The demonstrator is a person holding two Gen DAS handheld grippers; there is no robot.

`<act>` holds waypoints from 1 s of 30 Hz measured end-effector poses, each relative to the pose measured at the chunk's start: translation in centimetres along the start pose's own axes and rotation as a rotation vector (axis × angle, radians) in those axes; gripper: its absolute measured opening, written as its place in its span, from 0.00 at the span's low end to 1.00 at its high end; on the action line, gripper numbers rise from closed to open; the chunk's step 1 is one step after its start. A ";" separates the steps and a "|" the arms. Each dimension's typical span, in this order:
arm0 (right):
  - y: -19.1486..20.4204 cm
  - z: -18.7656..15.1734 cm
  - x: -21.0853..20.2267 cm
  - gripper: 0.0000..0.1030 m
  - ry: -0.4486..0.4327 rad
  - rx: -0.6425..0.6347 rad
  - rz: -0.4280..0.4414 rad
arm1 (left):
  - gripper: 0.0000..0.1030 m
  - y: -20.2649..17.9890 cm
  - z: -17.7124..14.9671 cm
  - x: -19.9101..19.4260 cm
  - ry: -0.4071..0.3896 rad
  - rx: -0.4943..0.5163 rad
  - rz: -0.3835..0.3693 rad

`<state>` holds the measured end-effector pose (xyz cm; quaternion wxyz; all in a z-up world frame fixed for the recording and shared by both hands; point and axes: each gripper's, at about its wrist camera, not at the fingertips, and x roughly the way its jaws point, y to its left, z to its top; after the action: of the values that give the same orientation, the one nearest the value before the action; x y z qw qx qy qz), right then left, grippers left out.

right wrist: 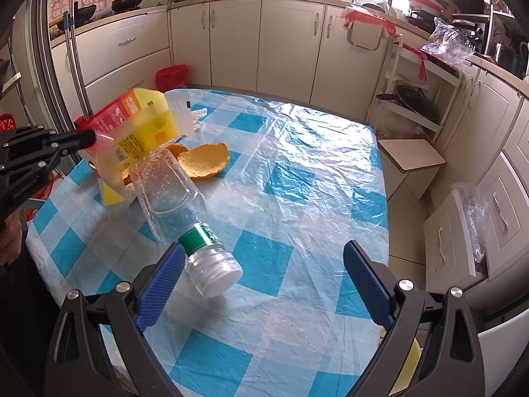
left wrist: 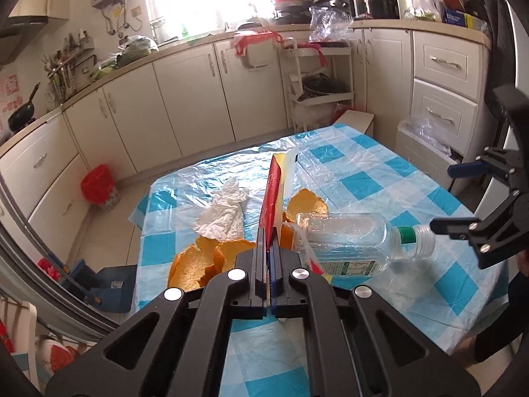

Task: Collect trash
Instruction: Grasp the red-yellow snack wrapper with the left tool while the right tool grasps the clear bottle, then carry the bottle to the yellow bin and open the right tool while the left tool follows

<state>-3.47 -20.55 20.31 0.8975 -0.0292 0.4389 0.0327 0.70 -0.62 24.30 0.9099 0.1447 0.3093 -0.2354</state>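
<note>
My left gripper (left wrist: 269, 251) is shut on a red and yellow snack wrapper (left wrist: 274, 195) and holds it up above the table; the wrapper also shows in the right wrist view (right wrist: 139, 125). A clear empty plastic bottle (left wrist: 357, 244) with a green neck band lies on its side on the blue-checked tablecloth (left wrist: 413, 178). My right gripper (right wrist: 261, 284) is open, its left pad beside the bottle's neck (right wrist: 205, 254). Orange peels (left wrist: 205, 261) and a crumpled white tissue (left wrist: 224, 211) lie on the table to the left.
A red-lined bin (left wrist: 99, 185) stands on the floor by the cabinets. A white bin with a clear bag (right wrist: 463, 228) stands to the right of the table. A small stool (right wrist: 410, 158) and a rack of pans (right wrist: 416, 99) stand beyond the table's far right corner.
</note>
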 end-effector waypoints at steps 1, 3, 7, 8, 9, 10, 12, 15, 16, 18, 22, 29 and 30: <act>0.4 0.2 0.4 0.91 0.007 -0.009 0.005 | 0.01 0.5 0.0 -0.9 -0.011 -0.021 -0.002; 1.3 0.5 1.3 0.91 0.026 -0.033 0.023 | 0.01 1.3 0.0 -2.4 -0.021 -0.056 -0.008; 3.5 1.3 2.9 0.92 0.047 -0.093 0.051 | 0.01 3.0 -0.5 -4.9 -0.036 -0.128 -0.015; 4.0 1.5 3.1 0.92 0.045 -0.109 0.054 | 0.01 3.3 -0.7 -5.4 -0.039 -0.144 -0.015; 4.6 1.7 3.5 0.92 0.047 -0.126 0.056 | 0.01 3.7 -0.8 -5.9 -0.041 -0.162 -0.018; 5.2 2.0 3.8 0.92 0.050 -0.142 0.055 | 0.01 3.9 -1.0 -6.4 -0.041 -0.174 -0.022; 6.4 2.4 4.5 0.92 0.054 -0.173 0.059 | 0.01 4.2 -1.2 -7.0 -0.043 -0.188 -0.020; 7.5 2.5 5.6 0.92 0.072 -0.195 0.061 | 0.01 4.5 -1.6 -7.9 -0.045 -0.189 -0.011; 7.7 2.5 5.9 0.92 0.075 -0.198 0.060 | 0.01 4.7 -1.7 -8.2 -0.045 -0.188 -0.008; 8.0 2.6 6.3 0.92 0.068 -0.195 0.070 | 0.01 4.9 -1.9 -8.5 -0.044 -0.189 0.000; 8.0 2.9 6.2 0.68 0.061 -0.171 0.095 | 0.01 5.8 -2.3 -9.0 -0.041 -0.213 0.013; 5.8 2.4 4.9 0.59 0.063 -0.083 0.141 | 0.01 5.9 -2.8 -9.2 -0.040 -0.228 0.003; 5.2 2.3 4.5 0.58 0.059 -0.064 0.146 | 0.01 5.6 -2.8 -9.2 -0.041 -0.227 -0.003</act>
<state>0.64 -15.04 17.98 0.8780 -0.0267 0.4649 0.1109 -4.18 8.40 28.65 0.9261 0.0356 0.3157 -0.2034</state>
